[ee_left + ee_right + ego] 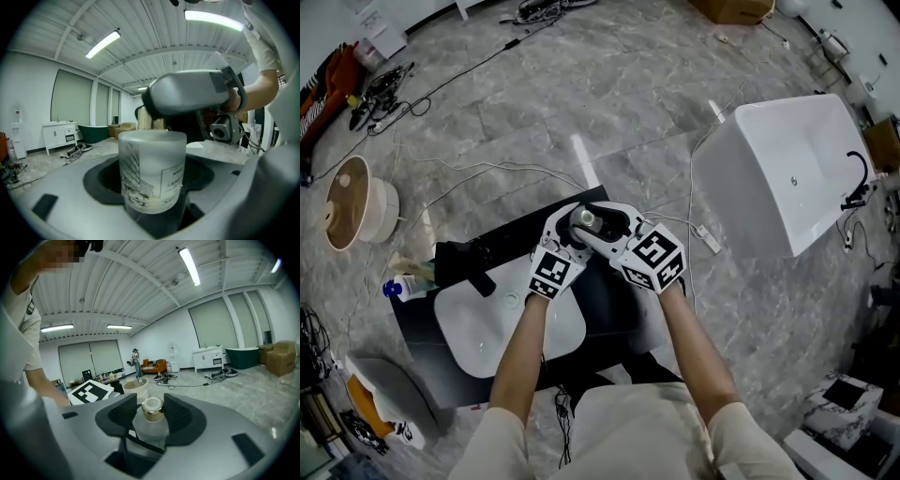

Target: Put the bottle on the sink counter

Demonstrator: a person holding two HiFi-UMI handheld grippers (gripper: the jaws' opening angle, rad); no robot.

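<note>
A frosted glass bottle (584,219) with a gold cap (152,409) is held up over the far edge of the black sink counter (614,305). Both grippers meet at it. My left gripper (570,234) grips the bottle's printed body (151,168), which fills the gap between its dark pads. My right gripper (607,228) comes in from the other side. Its jaws stand open on either side of the bottle's neck (151,427), and the pads do not touch it. The right gripper's grey shell also shows just above the bottle in the left gripper view.
A white basin (487,328) is set into the counter, with a black tap (476,270) behind it and a blue-capped bottle (405,288) at its left end. A white bathtub (783,173) stands to the right, a round stool (352,202) to the left. Cables (469,169) trail over the floor.
</note>
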